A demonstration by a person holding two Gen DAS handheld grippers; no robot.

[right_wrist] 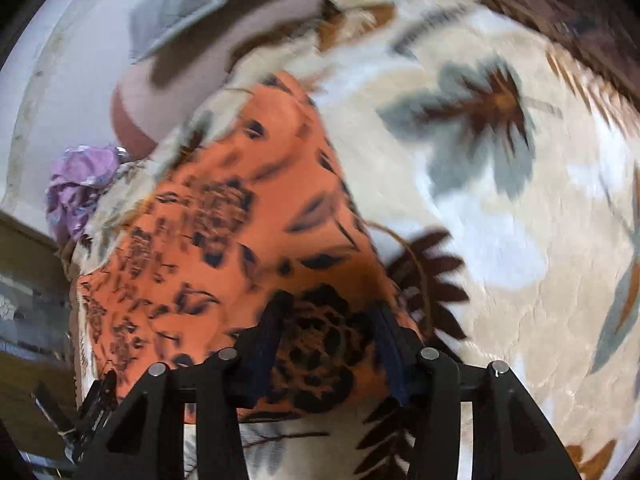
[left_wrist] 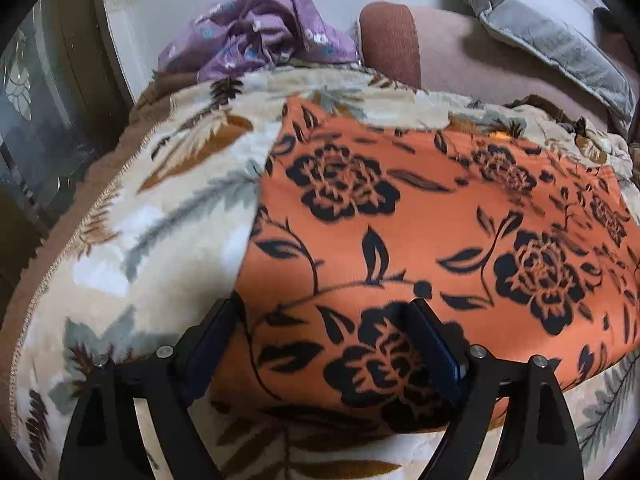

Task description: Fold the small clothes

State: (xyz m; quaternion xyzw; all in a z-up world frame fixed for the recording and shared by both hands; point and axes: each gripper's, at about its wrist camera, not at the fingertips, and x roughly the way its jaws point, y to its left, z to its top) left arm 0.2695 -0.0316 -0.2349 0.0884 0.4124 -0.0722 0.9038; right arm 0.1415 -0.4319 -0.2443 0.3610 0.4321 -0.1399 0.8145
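Observation:
An orange cloth with black flowers (left_wrist: pixel 400 220) lies flat on a cream floral blanket (left_wrist: pixel 168 208). My left gripper (left_wrist: pixel 324 308) hangs over the cloth's near left corner. Its jaws stand wide apart, with flat fabric showing between the fingers (left_wrist: pixel 430 332) and nothing pinched. In the blurred right wrist view the same orange cloth (right_wrist: pixel 224 220) runs up to the left, and my right gripper (right_wrist: pixel 332 308) is over its near right corner. Those jaws stand about half apart, with a black flower of the cloth visible between them. The pads do not appear to press on the fabric.
A crumpled purple patterned garment (left_wrist: pixel 260 28) lies at the blanket's far edge, seen small in the right wrist view (right_wrist: pixel 80 184). A grey cushion (left_wrist: pixel 552 44) rests on a pinkish sofa (left_wrist: pixel 448 52) behind. A dark cabinet (left_wrist: pixel 36 132) stands at the left.

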